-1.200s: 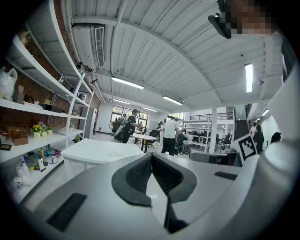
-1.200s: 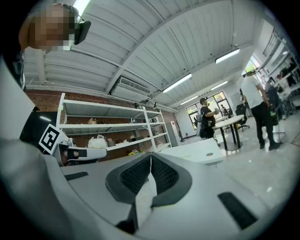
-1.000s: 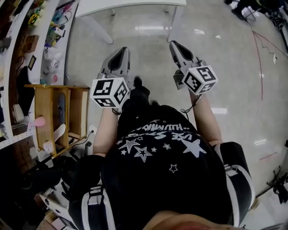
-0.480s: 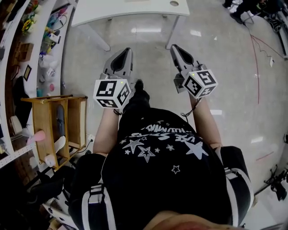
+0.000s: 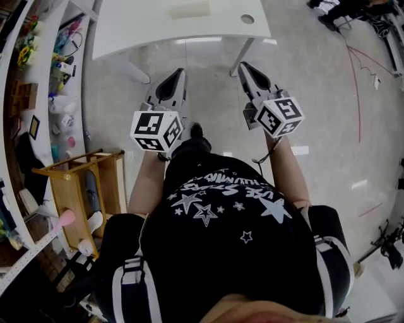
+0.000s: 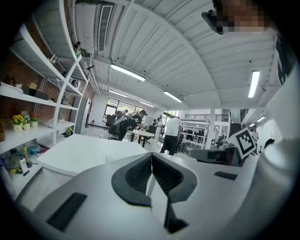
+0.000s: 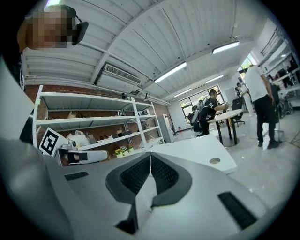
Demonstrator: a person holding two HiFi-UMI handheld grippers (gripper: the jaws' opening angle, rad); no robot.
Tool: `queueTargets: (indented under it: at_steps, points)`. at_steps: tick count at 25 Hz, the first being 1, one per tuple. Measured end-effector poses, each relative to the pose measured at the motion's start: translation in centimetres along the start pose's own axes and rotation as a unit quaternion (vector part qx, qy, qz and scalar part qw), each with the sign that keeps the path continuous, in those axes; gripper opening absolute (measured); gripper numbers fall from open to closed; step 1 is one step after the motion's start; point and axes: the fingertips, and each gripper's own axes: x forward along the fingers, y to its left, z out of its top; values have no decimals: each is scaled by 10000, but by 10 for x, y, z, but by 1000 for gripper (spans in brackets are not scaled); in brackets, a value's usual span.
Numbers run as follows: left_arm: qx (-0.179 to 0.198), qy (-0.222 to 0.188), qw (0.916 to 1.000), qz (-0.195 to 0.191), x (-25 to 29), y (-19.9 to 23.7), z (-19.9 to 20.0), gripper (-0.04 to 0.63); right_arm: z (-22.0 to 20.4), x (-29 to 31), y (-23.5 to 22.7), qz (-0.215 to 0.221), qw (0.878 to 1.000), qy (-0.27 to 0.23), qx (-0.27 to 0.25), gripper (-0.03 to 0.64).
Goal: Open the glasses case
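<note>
Your grey left gripper [image 5: 177,73] and grey right gripper [image 5: 243,65] each have their jaws pressed together on nothing, side by side over the glossy pale floor [image 5: 214,94]. Ahead of both, well apart, the pale rectangular glasses case [image 5: 189,9] lies on the white table [image 5: 132,28].

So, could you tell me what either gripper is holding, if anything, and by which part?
Nothing: the left gripper and the right gripper both have jaws shut on nothing.

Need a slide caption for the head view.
Person before a white table, left gripper and right gripper shut, holding nothing.
</note>
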Motion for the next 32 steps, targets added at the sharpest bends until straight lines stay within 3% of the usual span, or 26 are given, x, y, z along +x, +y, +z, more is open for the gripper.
queueTargets:
  at_steps: [13,23,32]
  points:
    - [-39,289,9984,-490,76,70,13,14,13,90,-29,-473,9988,89,118,9]
    - [-89,364,9982,-464,92,97,7,14,7,115,-33,-481,9985,266,67,9]
    - [3,303,9995,-104,107,119,12,14,18,148,-55,-338,9993,142,48,9]
